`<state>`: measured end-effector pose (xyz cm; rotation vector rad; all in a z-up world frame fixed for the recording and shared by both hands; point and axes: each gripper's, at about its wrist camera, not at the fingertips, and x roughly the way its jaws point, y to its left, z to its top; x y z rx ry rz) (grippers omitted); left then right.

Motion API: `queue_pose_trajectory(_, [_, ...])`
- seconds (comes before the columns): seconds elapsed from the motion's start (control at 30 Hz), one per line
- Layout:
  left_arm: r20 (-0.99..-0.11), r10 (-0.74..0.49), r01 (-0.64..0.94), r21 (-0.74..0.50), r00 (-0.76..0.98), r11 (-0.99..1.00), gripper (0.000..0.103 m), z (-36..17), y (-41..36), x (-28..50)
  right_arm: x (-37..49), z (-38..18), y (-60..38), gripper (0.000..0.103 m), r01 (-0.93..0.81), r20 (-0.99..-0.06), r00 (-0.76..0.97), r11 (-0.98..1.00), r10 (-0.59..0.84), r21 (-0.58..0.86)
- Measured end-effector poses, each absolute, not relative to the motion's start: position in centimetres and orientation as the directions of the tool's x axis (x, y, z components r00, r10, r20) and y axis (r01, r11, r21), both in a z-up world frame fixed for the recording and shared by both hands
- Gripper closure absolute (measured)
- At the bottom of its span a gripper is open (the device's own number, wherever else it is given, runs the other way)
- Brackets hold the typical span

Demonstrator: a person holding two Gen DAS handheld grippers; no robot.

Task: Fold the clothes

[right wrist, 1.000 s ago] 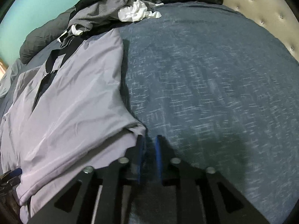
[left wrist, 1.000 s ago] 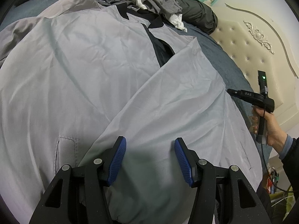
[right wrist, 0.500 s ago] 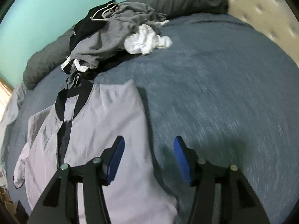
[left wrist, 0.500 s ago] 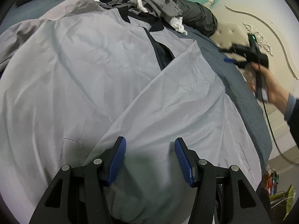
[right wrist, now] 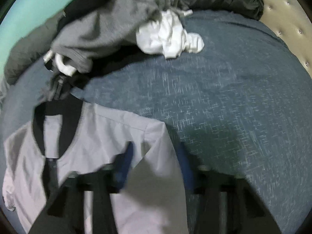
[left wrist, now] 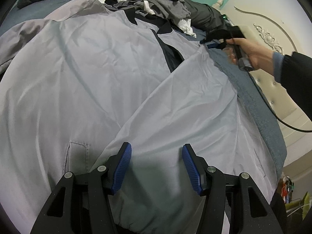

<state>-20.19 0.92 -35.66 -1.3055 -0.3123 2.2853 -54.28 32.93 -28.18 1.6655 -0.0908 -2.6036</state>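
Grey jacket (left wrist: 120,81) spread flat across the bed (right wrist: 224,101) for folding, left gripper (left wrist: 157,165) poised above its hem with jaws apart and empty, right gripper (right wrist: 156,163) closing astride the shoulder corner, pads not yet pressing, presumably to lift it.

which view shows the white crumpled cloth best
The right wrist view: the white crumpled cloth lies large and unobstructed on the blue bedcover. In the left wrist view only a small scrap peeks from under the grey clothes pile.
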Motion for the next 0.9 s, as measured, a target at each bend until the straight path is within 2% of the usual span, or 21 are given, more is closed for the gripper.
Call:
queue_pose_trajectory(0.07, [-0.744, 0.514, -0.306, -0.416, -0.426, -0.856, 0.045, -35.7, 1.0, -20.1, -54.9, -28.9, 33.0, 0.095, -0.01, -0.909, -0.416, -0.999, -0.037, 0.045])
queue_pose_trajectory(0.13, [-0.746, 0.513, -0.315, -0.409, -0.426, -0.857, 0.045, -35.7, 1.2, -19.9, -55.3, -29.2, 33.1, 0.1, -0.023, -0.904, -0.427, -1.0, -0.008, 0.02])
queue_pose_trajectory(0.37, [-0.743, 0.522, -0.316, -0.419, -0.419, -0.851, 0.045, -35.8, 1.2, -20.1, -56.4, -30.2, 33.2, 0.101, -0.048, -0.883, -0.465, -0.998, 0.064, -0.048])
queue_pose_trajectory(0.47, [-0.745, 0.52, -0.318, -0.416, -0.418, -0.852, 0.045, -35.8, 1.2, -19.9, -56.2, -29.9, 33.5, 0.101, -0.056, -0.861, -0.506, -0.998, 0.055, -0.031])
queue_pose_trajectory(0.57, [-0.745, 0.521, -0.316, -0.419, -0.416, -0.851, 0.045, -35.8, 1.1, -19.9, -55.5, -27.7, 34.8, 0.101, -0.096, -0.793, -0.607, -0.995, 0.043, 0.02])
queue_pose_trajectory(0.73, [-0.754, 0.511, -0.313, -0.409, -0.414, -0.857, 0.045, -35.7, 1.3, -20.0, -53.8, -24.8, 36.2, 0.101, -0.055, -0.748, -0.662, -0.992, -0.049, 0.114])
queue_pose_trajectory(0.9, [-0.747, 0.527, -0.301, -0.435, -0.406, -0.849, 0.045, -35.7, 0.9, -20.1, -47.5, -24.8, 35.3, 0.101, 0.055, -0.744, -0.644, -0.981, -0.178, 0.187])
